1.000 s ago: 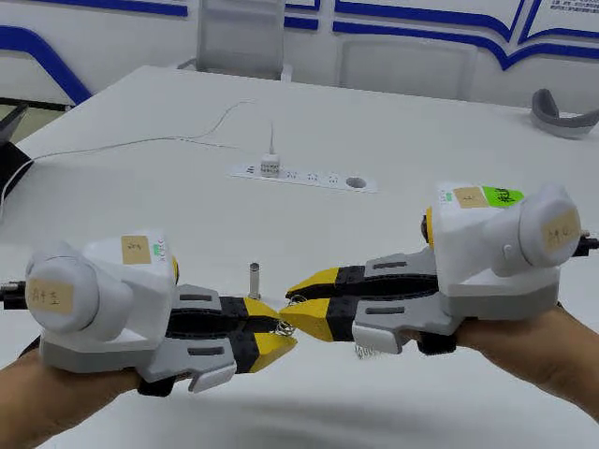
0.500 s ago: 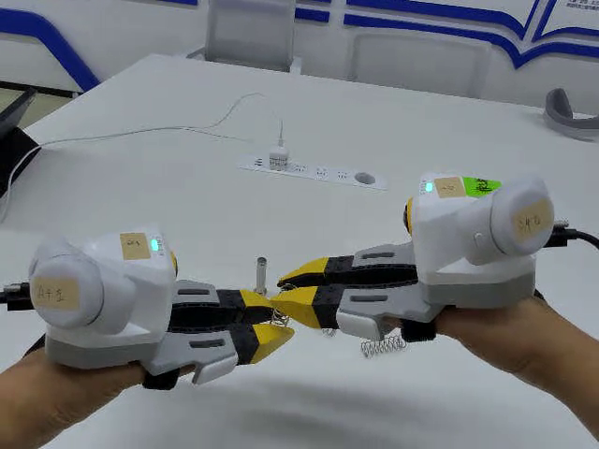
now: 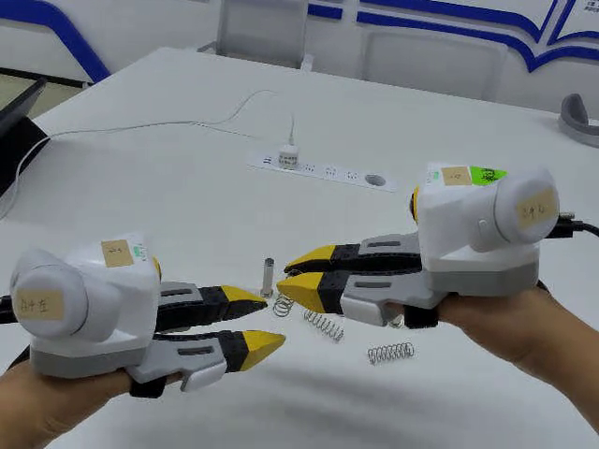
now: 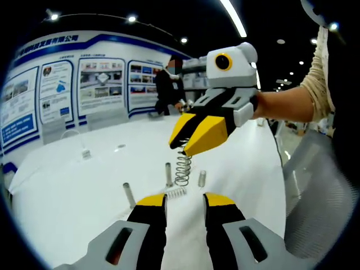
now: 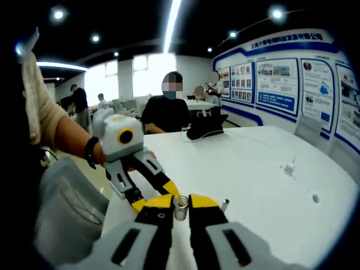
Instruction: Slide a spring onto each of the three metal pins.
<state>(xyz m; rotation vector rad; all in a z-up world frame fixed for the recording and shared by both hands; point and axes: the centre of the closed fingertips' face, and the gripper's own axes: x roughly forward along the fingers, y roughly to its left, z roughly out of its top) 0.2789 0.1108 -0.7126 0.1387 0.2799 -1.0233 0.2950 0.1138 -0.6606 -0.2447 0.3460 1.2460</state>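
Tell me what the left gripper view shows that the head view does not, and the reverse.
Left gripper view: all three metal pins, upright; the head view has one. Head view: a power strip and a loose spring beside the right hand. Both: the right hand-held gripper shut on a spring, the left hand-held gripper open, the white table.

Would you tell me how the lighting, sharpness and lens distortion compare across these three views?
Head view: even, soft light, faint shadows on the white table under the left gripper and right gripper, all sharp. Left gripper view: fisheye bows the wall posters, the ceiling strip glares, yet the spring reads crisply. Right gripper view: dimmer, a ceiling light blown out, the spring slightly soft up close.
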